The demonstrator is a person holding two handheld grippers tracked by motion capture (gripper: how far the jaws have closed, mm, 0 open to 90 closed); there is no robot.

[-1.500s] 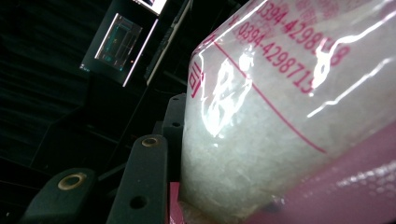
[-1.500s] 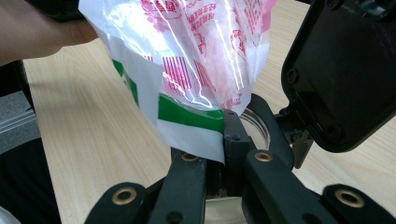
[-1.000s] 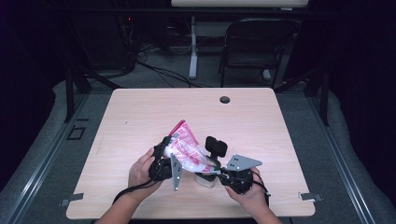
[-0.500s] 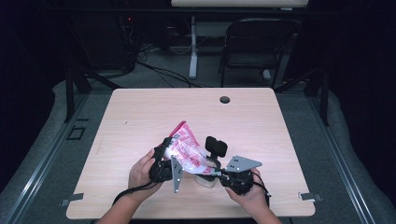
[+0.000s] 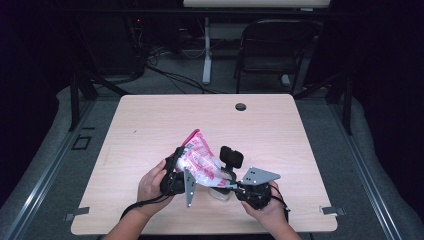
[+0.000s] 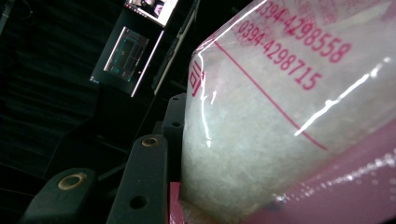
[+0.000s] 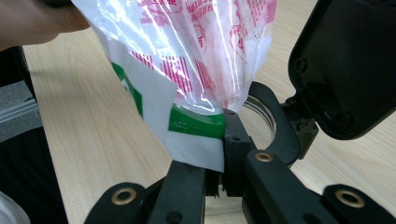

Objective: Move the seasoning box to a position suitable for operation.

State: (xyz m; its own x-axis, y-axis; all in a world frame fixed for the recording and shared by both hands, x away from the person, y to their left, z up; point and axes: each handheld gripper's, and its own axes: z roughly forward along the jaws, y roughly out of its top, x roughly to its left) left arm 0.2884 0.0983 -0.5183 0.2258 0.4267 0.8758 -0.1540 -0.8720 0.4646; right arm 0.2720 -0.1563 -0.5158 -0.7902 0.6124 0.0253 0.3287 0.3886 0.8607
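Over the wooden table (image 5: 150,125), both grippers' jaws clamp one plastic bag (image 5: 200,162): left gripper (image 5: 177,172) its bulk, right gripper (image 7: 219,154) its corner.

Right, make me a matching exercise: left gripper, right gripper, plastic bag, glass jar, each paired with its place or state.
Things:
1. left gripper
2. right gripper
3. plastic bag
4. glass jar

Places or states:
A. pinches the bag's green-and-white corner
B. stands on the table under the bag
C. holds the bag's full body
D. printed in pink, held up between both grippers

Pairs: 1-C, 2-A, 3-D, 4-B
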